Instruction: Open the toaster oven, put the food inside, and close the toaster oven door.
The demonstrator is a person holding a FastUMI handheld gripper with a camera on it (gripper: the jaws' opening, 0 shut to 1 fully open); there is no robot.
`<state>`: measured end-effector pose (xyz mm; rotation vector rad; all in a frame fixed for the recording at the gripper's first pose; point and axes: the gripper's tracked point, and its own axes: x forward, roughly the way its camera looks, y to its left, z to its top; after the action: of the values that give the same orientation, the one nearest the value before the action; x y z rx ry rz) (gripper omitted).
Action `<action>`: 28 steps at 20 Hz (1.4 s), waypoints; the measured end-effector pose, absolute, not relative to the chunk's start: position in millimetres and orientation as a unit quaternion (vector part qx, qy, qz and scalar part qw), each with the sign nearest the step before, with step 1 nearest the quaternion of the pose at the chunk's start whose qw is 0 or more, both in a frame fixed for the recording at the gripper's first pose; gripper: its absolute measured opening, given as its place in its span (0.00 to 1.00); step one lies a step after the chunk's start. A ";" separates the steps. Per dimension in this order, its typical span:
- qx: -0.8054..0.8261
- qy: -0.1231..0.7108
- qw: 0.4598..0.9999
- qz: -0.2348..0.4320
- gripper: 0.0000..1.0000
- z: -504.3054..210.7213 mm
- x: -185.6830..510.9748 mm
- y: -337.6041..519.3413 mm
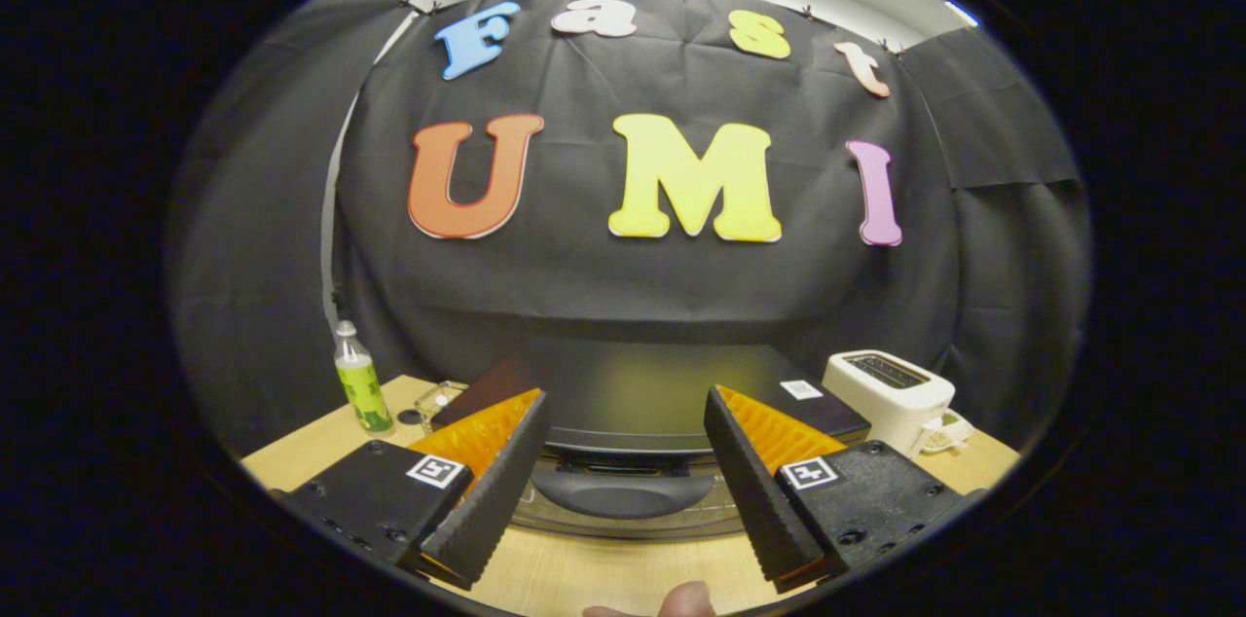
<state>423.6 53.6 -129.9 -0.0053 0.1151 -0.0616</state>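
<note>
The gripper [623,413] hangs above the near edge of a light wooden desk [604,573], its jaws spread wide and holding nothing; the two fingers [492,490] angle inward toward each other without touching anything, each carrying a small square marker on its body. Straight ahead, between and just beyond the fingers, sits the toaster oven [647,393], a dark, low box set toward the middle of the desk with its back near the booth's black cloth wall. Its door is shut: the glass front [623,515] faces the gripper, and a curved dark handle [623,492] runs across the upper part of the door, lying in the gap between the fingers but apart from both. A small white sticker [801,389] lies on the oven's top toward its right side. Near the desk's far left corner stands a clear bottle [358,381] with a green label and a pale cap, upright, and just beside it, closer to the oven, a small clear object [435,400] that is too small to make out. Toward the far right corner stands a white two-slot toaster [888,393], well apart from the bottle and just beside the oven, with a small white cup [942,432] of something grainy against its front. A fingertip [686,599] of the person shows at the desk's near edge, below the fingers.
</note>
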 end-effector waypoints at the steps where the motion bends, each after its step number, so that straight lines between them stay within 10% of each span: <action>1: -0.003 0.067 0.997 -0.036 1.00 -140.5 428.8 51.0; 28: 0.008 0.147 0.988 -0.044 1.00 -217.5 339.9 48.6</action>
<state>339.9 48.6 -217.5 0.0157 0.2951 -0.0877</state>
